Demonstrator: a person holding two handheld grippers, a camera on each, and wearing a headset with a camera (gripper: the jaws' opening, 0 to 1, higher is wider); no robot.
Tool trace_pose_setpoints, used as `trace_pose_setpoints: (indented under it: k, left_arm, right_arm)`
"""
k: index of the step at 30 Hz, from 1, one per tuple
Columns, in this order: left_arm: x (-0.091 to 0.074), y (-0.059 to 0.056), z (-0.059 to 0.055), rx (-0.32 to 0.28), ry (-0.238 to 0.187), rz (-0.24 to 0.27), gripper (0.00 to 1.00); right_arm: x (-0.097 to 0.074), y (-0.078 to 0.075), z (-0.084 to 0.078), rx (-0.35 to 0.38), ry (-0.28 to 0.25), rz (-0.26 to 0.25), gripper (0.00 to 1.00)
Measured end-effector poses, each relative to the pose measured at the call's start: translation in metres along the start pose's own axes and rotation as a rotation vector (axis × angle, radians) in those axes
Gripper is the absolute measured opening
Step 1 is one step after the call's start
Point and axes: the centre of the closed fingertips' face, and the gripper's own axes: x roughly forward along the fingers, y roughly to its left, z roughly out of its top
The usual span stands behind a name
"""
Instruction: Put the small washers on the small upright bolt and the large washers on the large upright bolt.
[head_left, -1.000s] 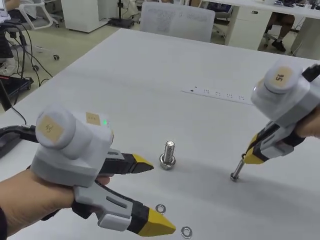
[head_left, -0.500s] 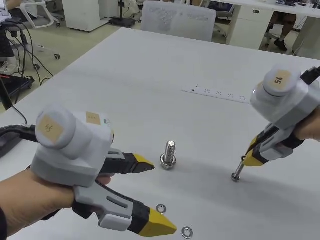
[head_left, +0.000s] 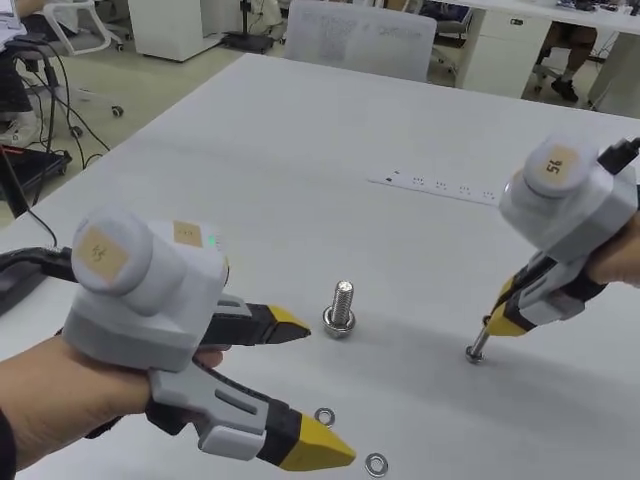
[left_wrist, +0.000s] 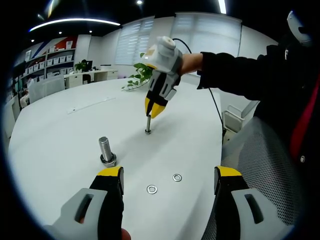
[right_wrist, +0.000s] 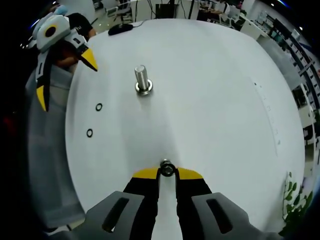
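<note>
Head view: the right gripper (head_left: 506, 322) stays pinched on the top of the small upright bolt (head_left: 477, 346), unmoved over the last second. By this showing, placement has stalled.

Left gripper view: the left gripper (left_wrist: 167, 177) is spread, and the loose washers (left_wrist: 152, 189) lie between its jaws.

Right gripper view: the large upright bolt (right_wrist: 143, 80), the other holder, has a collar at its foot. Whether that is a washer or the bolt's head cannot be told.

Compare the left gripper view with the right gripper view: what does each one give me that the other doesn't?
Left gripper view: the small bolt side-on, its shank running from the table up to the right tongs. Right gripper view: that bolt end-on, pinched between closed tips. Both: the left tongs open wide, the large bolt, and two loose washers on the table.
</note>
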Motion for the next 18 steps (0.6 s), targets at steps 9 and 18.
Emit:
trace_pose_setpoints:
  k: [9, 18]
  left_arm:
    - [0.000, 0.000, 0.000, 0.000, -0.002, 0.001, 0.73]
    - [0.000, 0.001, 0.001, 0.000, -0.005, 0.004, 0.73]
  right_arm:
    - [0.007, -0.001, -0.001, 0.005, 0.005, 0.007, 0.12]
    - [0.016, -0.001, -0.003, 0.003, 0.009, 0.013, 0.12]
